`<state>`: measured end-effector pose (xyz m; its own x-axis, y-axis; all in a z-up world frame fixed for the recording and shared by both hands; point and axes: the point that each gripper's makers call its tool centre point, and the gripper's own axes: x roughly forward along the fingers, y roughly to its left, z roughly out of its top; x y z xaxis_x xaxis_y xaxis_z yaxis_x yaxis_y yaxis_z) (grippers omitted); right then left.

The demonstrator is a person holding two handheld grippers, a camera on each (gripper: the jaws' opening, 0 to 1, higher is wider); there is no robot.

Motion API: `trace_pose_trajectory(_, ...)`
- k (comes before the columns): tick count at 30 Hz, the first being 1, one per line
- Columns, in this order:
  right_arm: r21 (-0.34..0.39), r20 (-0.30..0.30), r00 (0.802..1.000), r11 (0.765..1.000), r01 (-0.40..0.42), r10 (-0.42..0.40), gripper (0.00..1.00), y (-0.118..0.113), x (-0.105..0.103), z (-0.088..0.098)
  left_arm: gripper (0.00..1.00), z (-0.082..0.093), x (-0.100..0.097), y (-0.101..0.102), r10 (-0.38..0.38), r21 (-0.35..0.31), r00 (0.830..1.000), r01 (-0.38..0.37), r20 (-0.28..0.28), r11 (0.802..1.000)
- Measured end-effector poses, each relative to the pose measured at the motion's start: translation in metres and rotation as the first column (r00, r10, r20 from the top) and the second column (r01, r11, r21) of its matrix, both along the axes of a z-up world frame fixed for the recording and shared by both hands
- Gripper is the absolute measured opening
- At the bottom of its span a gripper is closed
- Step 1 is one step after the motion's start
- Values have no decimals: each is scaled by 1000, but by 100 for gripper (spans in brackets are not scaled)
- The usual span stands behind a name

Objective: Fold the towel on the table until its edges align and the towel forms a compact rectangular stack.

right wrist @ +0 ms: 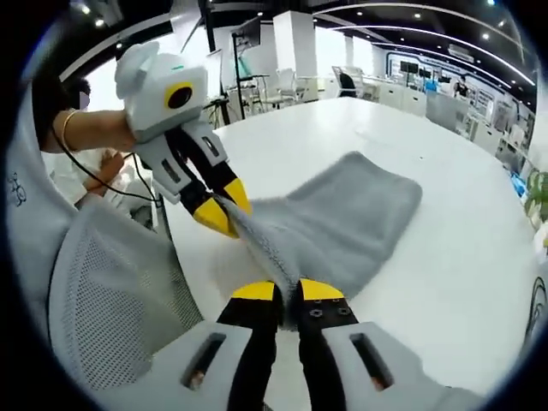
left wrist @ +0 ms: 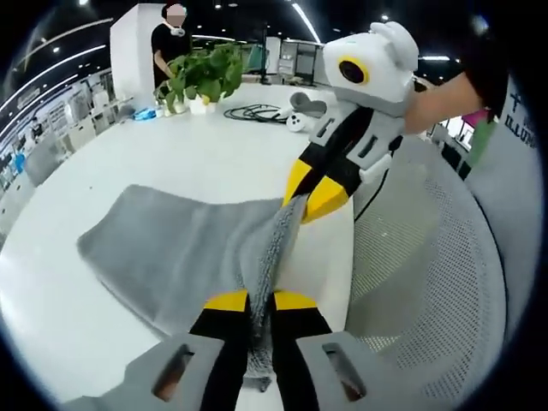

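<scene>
Above the table (left wrist: 77, 342), both grippers pinch the towel (left wrist: 171, 248); its held edge hides between jaws.

- The grey terry-cloth towel (left wrist: 180, 248) looks soft, matt and nubbly.
- The round white worktop (left wrist: 171, 163) is smooth with a slight sheen.
- The grey mesh chair back (left wrist: 428, 257) is a perforated weave.
- The yellow-tipped black fingers (left wrist: 229, 301) look like smooth plastic.
</scene>
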<state>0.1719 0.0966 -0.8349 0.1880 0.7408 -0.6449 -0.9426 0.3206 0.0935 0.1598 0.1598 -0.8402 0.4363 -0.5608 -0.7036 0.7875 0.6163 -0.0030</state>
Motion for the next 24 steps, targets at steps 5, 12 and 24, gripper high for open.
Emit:
trace_pose_trajectory(5,56,-17,999,998,37,-36,5,-2,-4,16,8,15,-4,-2,11,-4,999,-11,33,1000)
trace_pose_trajectory(12,89,-17,999,995,40,-39,5,-3,-14,30,8,29,-14,-5,4,-15,999,-3,53,1000)
trace_pose_trajectory(24,162,-34,997,984,79,-74,5,0,-7,56,8,58,-2,-2,-20,16,993,18,120,1000)
